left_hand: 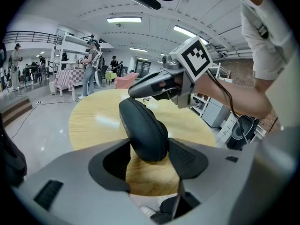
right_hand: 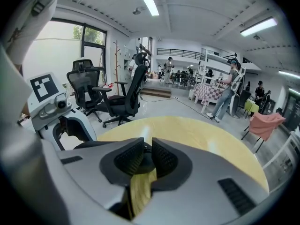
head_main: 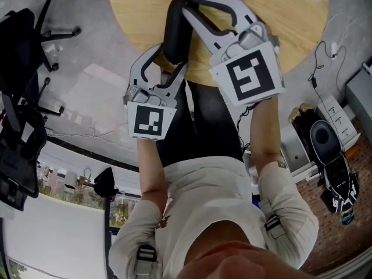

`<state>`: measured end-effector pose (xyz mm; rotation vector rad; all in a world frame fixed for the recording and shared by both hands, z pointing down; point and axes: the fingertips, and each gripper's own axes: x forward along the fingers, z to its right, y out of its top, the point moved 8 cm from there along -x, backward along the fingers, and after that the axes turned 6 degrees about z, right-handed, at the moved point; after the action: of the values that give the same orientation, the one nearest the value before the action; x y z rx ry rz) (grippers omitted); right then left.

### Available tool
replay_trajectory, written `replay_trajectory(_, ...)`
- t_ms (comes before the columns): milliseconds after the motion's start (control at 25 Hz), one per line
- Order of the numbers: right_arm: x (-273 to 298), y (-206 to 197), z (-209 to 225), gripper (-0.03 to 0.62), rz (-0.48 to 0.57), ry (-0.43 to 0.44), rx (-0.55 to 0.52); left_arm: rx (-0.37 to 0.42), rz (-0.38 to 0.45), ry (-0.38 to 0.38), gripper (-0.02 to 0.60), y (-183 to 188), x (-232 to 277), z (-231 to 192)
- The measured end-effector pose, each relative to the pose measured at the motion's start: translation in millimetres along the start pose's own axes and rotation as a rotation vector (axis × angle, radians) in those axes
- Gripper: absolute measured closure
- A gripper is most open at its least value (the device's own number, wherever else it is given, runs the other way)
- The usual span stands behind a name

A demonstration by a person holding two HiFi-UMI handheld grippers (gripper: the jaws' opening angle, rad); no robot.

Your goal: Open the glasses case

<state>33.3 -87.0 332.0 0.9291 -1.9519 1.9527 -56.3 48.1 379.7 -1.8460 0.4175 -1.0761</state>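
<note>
White shirt [head_main: 215, 190] nearest in head view; black oblong glasses case [head_main: 176, 31] held over round wooden tabletop [head_main: 279, 16]. Left gripper view: left gripper [left_hand: 150, 146] jaws clamp its near end, steadying it. Right gripper view: right gripper [right_hand: 147, 149] jaws pinch its far edge, likely to lift the lid

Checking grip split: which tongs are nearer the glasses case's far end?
Right. The right tongs pinch the glasses case at its far end; the left tongs clamp its near end, by the table edge.
</note>
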Motion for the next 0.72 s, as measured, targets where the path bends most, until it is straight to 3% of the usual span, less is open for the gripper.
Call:
replay_trajectory(480,5,-4,8,0.552,0.015,0.001,0.054,0.005,0.003,0.005,0.313,0,-2,1)
replay_trajectory(720,12,-15,18,0.574,0.015,-0.051,0.083,0.023,-0.021,0.015,0.313,-3,0,4)
